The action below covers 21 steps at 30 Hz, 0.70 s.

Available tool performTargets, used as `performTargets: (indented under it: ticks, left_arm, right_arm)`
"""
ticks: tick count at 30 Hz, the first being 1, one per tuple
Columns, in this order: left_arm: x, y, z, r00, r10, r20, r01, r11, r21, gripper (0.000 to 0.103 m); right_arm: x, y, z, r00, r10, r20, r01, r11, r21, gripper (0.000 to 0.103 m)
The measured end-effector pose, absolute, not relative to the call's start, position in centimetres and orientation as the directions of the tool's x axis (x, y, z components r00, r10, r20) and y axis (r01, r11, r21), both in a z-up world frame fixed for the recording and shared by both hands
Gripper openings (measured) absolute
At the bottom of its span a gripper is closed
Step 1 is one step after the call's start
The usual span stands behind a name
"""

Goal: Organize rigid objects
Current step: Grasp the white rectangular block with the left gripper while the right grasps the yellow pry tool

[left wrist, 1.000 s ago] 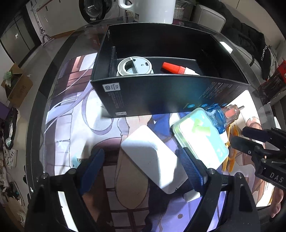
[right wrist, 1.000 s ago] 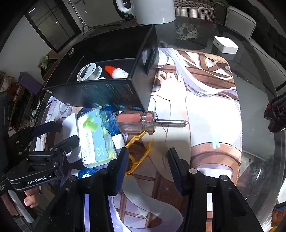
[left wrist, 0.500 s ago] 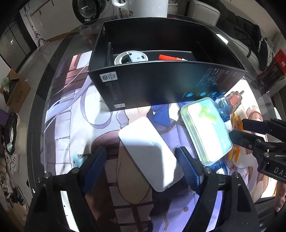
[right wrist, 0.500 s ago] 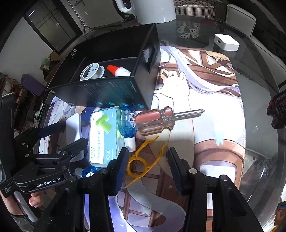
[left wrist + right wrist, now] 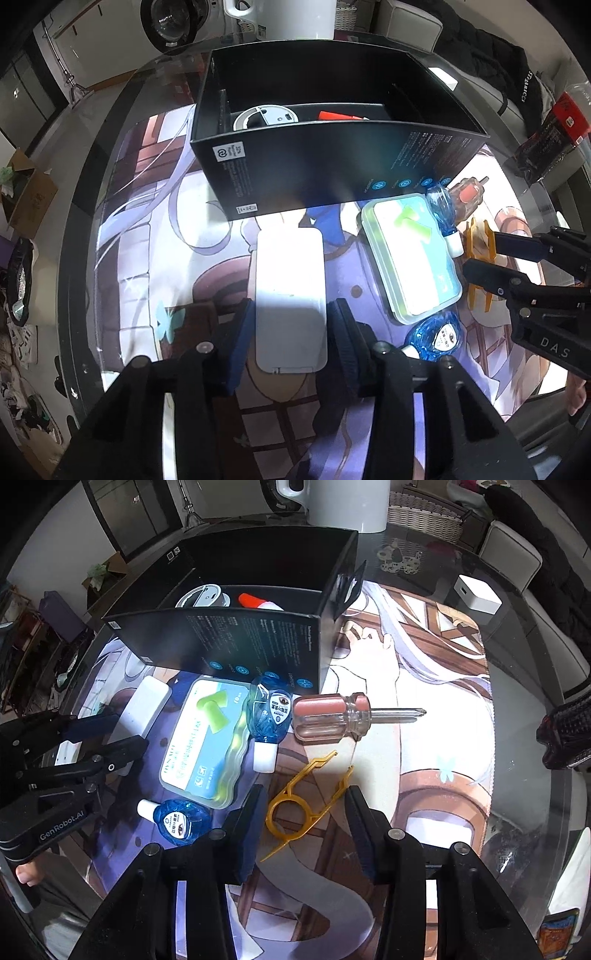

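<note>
A white flat power bank (image 5: 290, 280) lies on the printed mat, and my left gripper (image 5: 291, 306) straddles its near half. Its jaws are closing and both pads touch the long sides. My right gripper (image 5: 304, 794) stands open over a yellow plastic tool (image 5: 295, 808), whose ring lies between the fingers untouched. Ahead are a green-lidded clear case (image 5: 207, 746), two blue dropper bottles (image 5: 267, 712) (image 5: 177, 819) and a red-handled screwdriver (image 5: 332, 716). The black box (image 5: 332, 166) holds a grey round item (image 5: 264, 116) and a red-capped tube (image 5: 340, 115).
The mat covers a round glass table (image 5: 524, 812) whose edge curves close on the right. A white appliance (image 5: 347, 502) stands behind the box. A small white cube (image 5: 478, 596) sits at the far right, and a dark packet (image 5: 569, 731) at the right edge.
The left jaws have come in from wide apart onto the power bank, which has turned to line up with the fingers. The right gripper has shifted so the yellow tool lies between its fingers.
</note>
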<state>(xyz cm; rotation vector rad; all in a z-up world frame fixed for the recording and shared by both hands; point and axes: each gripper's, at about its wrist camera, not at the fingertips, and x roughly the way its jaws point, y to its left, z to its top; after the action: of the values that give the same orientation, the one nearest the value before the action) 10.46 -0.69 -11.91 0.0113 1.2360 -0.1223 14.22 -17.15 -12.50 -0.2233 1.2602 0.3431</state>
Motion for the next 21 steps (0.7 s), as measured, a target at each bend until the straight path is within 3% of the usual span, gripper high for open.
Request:
performTargets:
  ticks: [8, 10, 12, 17, 21]
  left_arm:
    - [11.2, -1.0, -12.0, 0.324, -0.089, -0.942, 0.088, 0.994, -0.064, 0.047]
    - [11.1, -0.9, -12.0, 0.324, -0.091, -0.942, 0.088, 0.994, -0.065, 0.047]
    - [11.0, -1.0, -12.0, 0.324, -0.085, -0.942, 0.090, 0.994, -0.059, 0.047]
    - [10.8, -1.6, -12.0, 0.331, -0.067, -0.941, 0.119, 0.992, -0.029, 0.038]
    - [10.7, -1.7, -11.9, 0.331, -0.063, -0.941, 0.130, 0.991, -0.021, 0.038]
  right_arm:
    - [14.7, -17.1, -12.6, 0.266, 0.156, -0.951, -0.377, 0.925, 0.046, 0.047]
    - [14.5, -17.2, -12.6, 0.272, 0.126, -0.954, -0.380, 0.925, 0.014, 0.041]
    - [14.3, -17.4, -12.6, 0.282, 0.103, -0.954, -0.386, 0.922, -0.015, 0.027]
    - [13.5, -17.3, -12.7, 0.286, 0.096, -0.953, -0.404, 0.914, -0.029, 0.026]
    - [13.1, -17.0, -12.4, 0.293, 0.099, -0.951, -0.406, 0.913, -0.030, 0.026]
